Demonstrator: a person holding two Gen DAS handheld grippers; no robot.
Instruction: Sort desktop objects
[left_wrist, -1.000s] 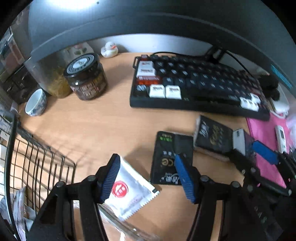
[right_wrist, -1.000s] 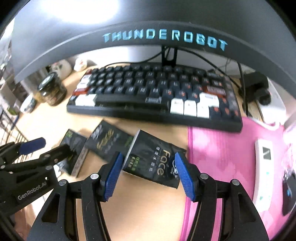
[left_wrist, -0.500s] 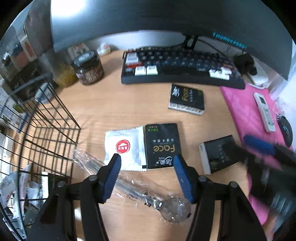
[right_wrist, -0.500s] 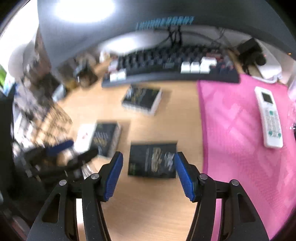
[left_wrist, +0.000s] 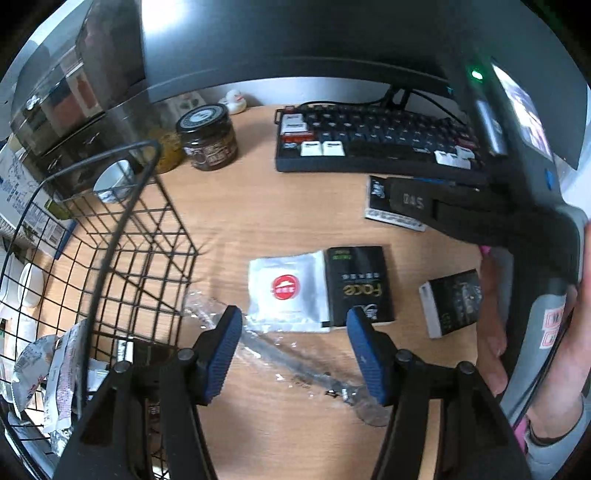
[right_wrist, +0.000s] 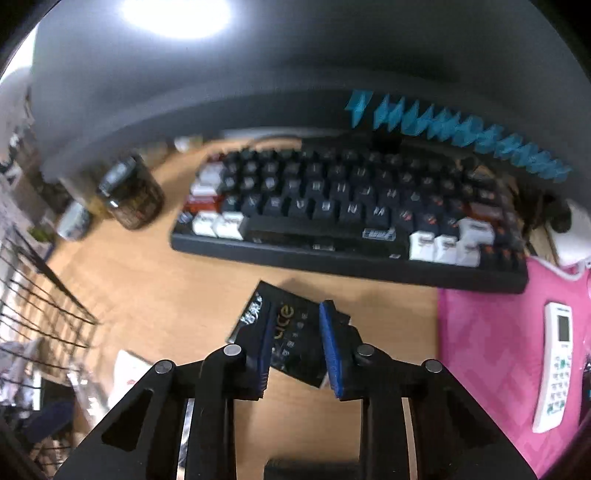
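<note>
My left gripper (left_wrist: 293, 350) hangs open above the wooden desk, nothing between its blue pads. Below it lie a white sachet (left_wrist: 284, 291) with a red mark, a black Face packet (left_wrist: 358, 284) and a plastic-wrapped spoon (left_wrist: 295, 365). Another black packet (left_wrist: 450, 302) lies to the right. My right gripper (right_wrist: 295, 350) has its jaws closing on a black packet (right_wrist: 295, 332) in front of the keyboard, and the pads touch its edges. The left wrist view shows that right gripper (left_wrist: 402, 201) over the same packet (left_wrist: 376, 195).
A black wire basket (left_wrist: 110, 229) with wrappers stands at the left. A dark jar (left_wrist: 208, 136) and keyboard (right_wrist: 351, 214) sit under the monitor. On the right a pink mat (right_wrist: 491, 350) bears a white remote (right_wrist: 556, 365). A person's hand (left_wrist: 554, 350) holds the right gripper.
The right gripper left the near packet, moved forward to the one by the keyboard and narrowed its jaws around it. The left gripper rose and drew back, still open.
</note>
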